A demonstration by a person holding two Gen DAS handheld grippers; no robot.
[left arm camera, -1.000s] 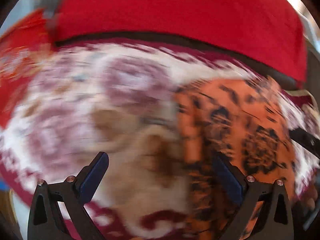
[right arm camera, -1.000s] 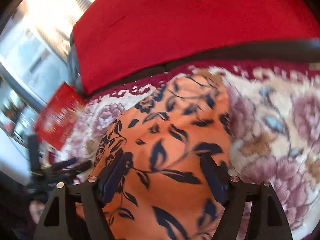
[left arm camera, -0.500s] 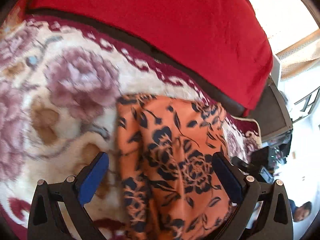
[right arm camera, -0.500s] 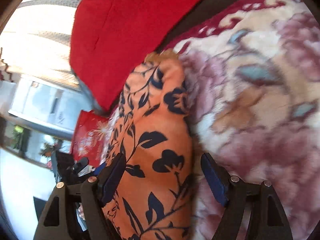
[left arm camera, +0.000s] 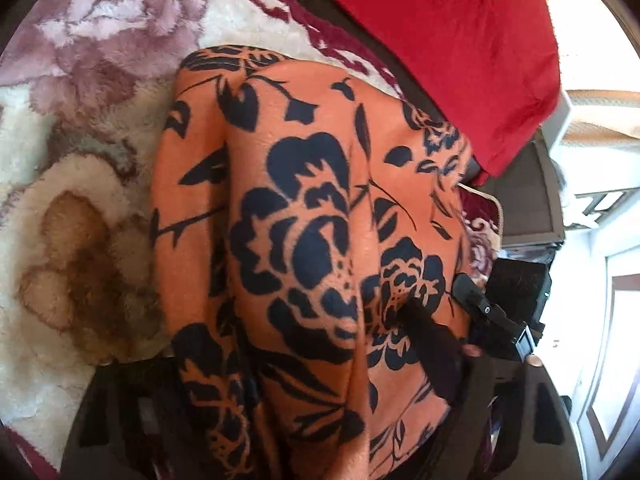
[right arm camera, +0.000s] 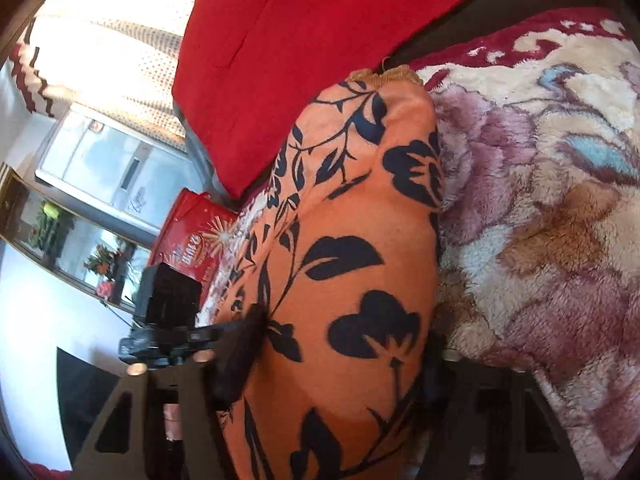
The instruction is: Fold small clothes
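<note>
On the left wrist view we see the orange fleece garment with a dark navy flower print [left arm camera: 312,240] bunched into a tall fold that fills the middle and runs down to 6 o'clock. It lies on a plush cream blanket with mauve roses and a maroon border [left arm camera: 80,128], which spreads from 7 to 11 o'clock. A bright red cushion [left arm camera: 452,40] sits at 1 o'clock. Our left gripper [left arm camera: 304,364] straddles the cloth; its jaws have just been closing, and the fingers [left arm camera: 434,344] press into the fabric at 4 o'clock while the other is largely buried under the fold, so we read it as gripping the garment. The other gripper's black body shows at 3 o'clock.

From the right wrist view, the same garment [right arm camera: 352,264] rises from 6 to 12 o'clock, with the blanket [right arm camera: 560,200] at 3 o'clock and the cushion [right arm camera: 288,60] at 11. Our right gripper [right arm camera: 340,356] has also just been closing, its fingers [right arm camera: 244,352] dug into the cloth on both sides.
</note>
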